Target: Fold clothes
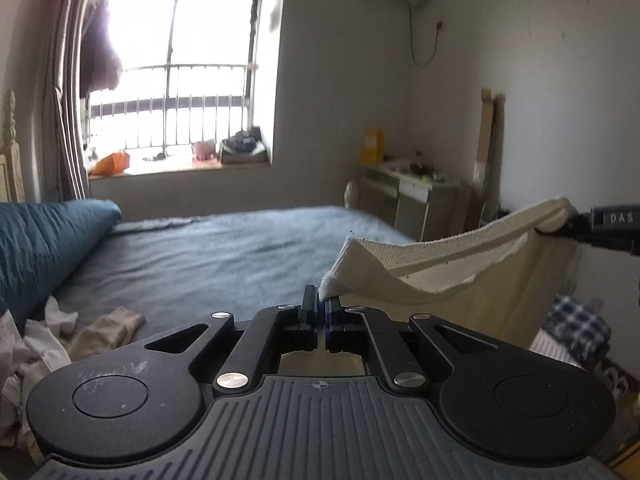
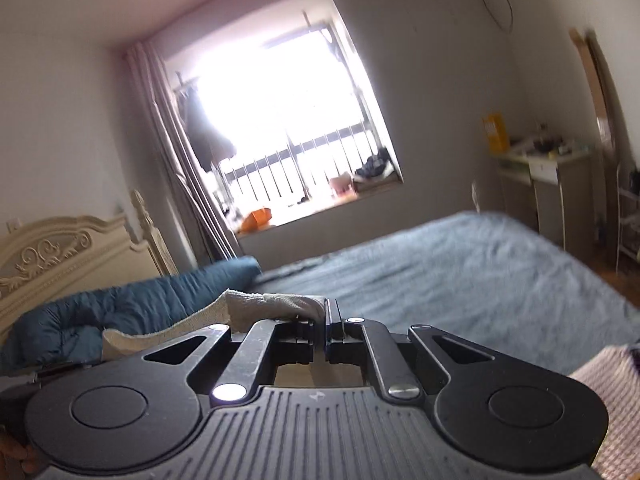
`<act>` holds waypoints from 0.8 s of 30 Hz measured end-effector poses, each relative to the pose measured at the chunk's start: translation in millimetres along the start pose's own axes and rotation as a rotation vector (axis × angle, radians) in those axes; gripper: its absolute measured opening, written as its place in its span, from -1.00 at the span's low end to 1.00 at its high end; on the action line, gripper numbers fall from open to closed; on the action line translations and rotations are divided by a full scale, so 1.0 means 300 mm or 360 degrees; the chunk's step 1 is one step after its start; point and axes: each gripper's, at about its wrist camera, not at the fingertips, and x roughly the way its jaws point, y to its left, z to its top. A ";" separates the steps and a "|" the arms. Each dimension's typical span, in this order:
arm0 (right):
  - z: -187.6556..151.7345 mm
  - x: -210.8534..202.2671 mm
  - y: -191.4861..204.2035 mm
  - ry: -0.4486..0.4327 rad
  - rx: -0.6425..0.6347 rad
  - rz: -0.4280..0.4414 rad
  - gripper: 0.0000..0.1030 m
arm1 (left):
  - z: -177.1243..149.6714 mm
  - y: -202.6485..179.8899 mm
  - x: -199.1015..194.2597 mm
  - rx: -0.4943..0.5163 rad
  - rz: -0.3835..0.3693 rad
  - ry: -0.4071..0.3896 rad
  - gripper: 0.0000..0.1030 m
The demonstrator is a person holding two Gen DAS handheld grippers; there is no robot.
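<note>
- Currently, the left gripper (image 1: pixel 321 307) has its jaws pressed together on one corner of the cream garment (image 1: pixel 448 276), pinching the fabric between the pads.
- Correspondingly, the right gripper (image 2: pixel 325 314) is closed on the opposite corner of the same garment; in the left wrist view it enters at the far right edge (image 1: pixel 592 226).
- The garment hangs in the air between the two grippers, above the near edge of the blue bed (image 1: pixel 208 256); it does not appear to touch the bedding.
- Its top hem runs as the long axis from one gripper to the other, sagging in the middle; the body of the cloth drops below that line.
- From the left gripper the garment lies to the right; from the right gripper it lies to the left. Neither is nearer: each holds one end.
- Judgement: the next move likely turns on keeping this hem level while lowering it onto the bed.
- Other loose clothes (image 1: pixel 104 330) lie crumpled on the bed at lower left, well apart.
</note>
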 end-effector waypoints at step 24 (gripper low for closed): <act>0.087 -0.426 0.368 -0.0255 -0.0219 -0.0078 -0.88 | 0.118 0.035 -0.335 -0.0082 -0.0263 -0.0468 -0.98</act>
